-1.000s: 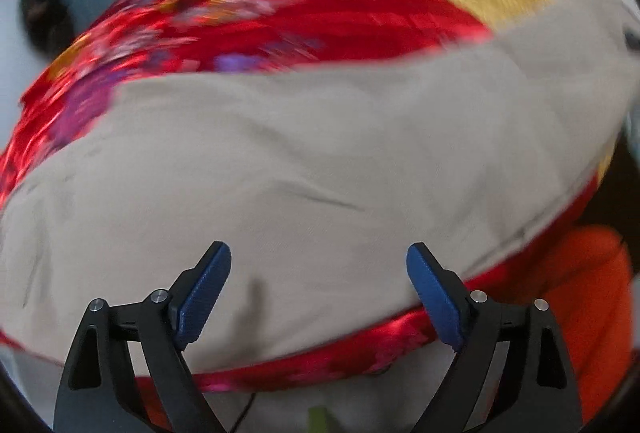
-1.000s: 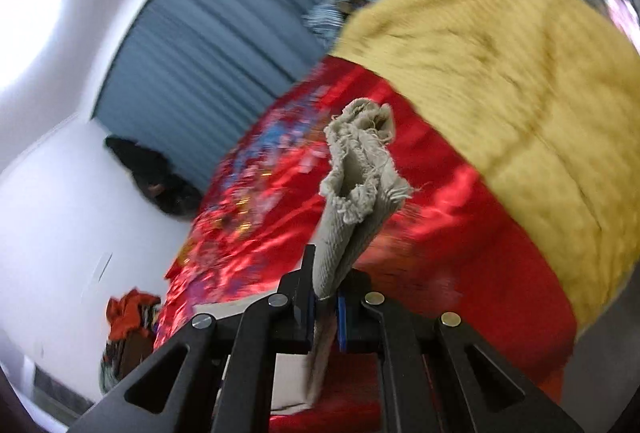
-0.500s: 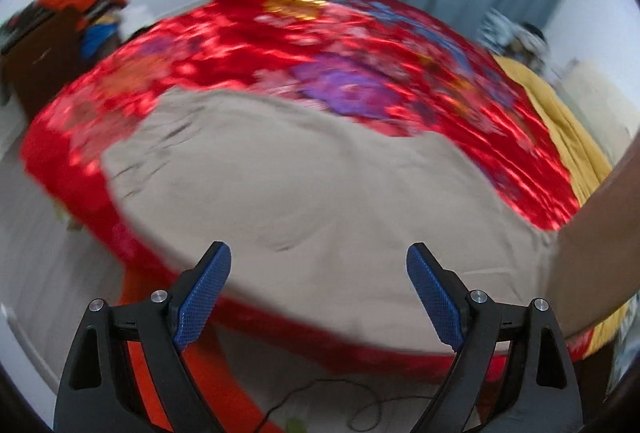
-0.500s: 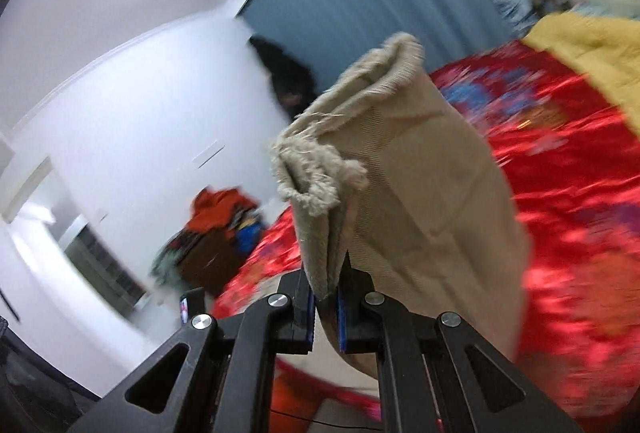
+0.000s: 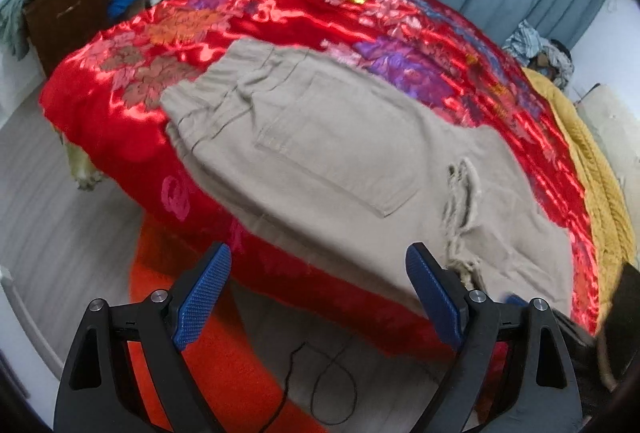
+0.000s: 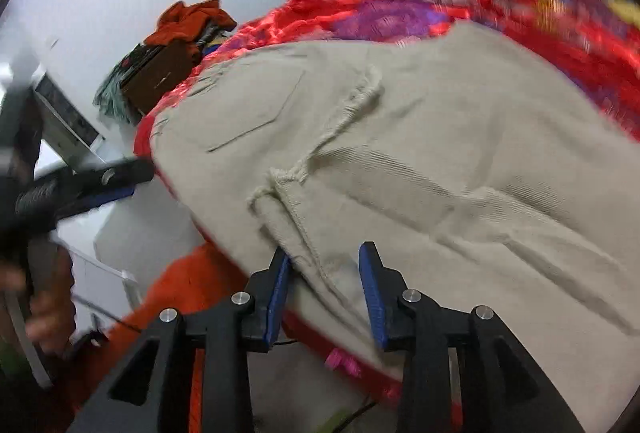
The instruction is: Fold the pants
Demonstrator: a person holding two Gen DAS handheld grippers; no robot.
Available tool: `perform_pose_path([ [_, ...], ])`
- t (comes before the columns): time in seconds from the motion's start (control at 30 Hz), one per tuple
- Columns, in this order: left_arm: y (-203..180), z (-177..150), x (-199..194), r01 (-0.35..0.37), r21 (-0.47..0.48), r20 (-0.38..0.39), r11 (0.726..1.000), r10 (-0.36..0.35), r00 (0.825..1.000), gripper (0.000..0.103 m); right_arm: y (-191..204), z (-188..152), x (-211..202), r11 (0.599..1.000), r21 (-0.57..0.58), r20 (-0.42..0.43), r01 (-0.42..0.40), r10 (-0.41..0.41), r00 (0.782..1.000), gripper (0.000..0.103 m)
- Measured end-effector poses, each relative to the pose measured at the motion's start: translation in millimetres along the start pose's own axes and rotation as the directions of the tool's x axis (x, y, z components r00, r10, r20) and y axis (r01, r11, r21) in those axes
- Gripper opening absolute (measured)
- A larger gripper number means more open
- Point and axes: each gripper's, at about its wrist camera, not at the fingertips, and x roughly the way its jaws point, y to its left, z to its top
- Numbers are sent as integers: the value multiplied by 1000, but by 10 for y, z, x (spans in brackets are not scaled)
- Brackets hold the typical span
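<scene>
So the beige cotton pants lie folded over on the shiny red floral bedspread, filling the middle of the left wrist view, waistband toward the upper left and a frayed hem edge lying on top at centre right. The left gripper sits at the bottom of that frame with its blue fingers wide apart, nothing between them, hanging over the bed's near edge and the orange rug below.

In the right wrist view the pants take up most of the frame, frayed hem up in the middle. The right gripper has its fingers apart too, either side of a folded seam of the cloth at bottom centre, not pinching it. The mustard yellow knit blanket runs down the right side of the left view.
</scene>
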Motion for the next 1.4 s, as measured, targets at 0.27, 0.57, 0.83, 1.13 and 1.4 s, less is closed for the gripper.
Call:
perform_pose_path([
  [0.27,-1074,152,67,192,226,33,955,-205,978,89,-960,-148,-1386,968,243,210,70,-123,970,38],
  [0.57,-1508,-282,807,131,469,-121,874,-84,989,64,-1645,-837,-1042,934,256,-99,251,-233,967,18],
  [0.83,-1514,-326,829,136,474,-121,870,-88,989,68,-1753,209,-1155,948,230,66,218,-239,969,19],
  [1.13,-1536,-349,861,133,491,-118,861,-86,989,71,-1917,-23,-927,902,321,11,289,-308,951,18],
  [1.4,-1550,-382,887,134,482,-109,866,-92,990,79,-1214,-775,-1400,917,292,114,272,-316,942,42],
])
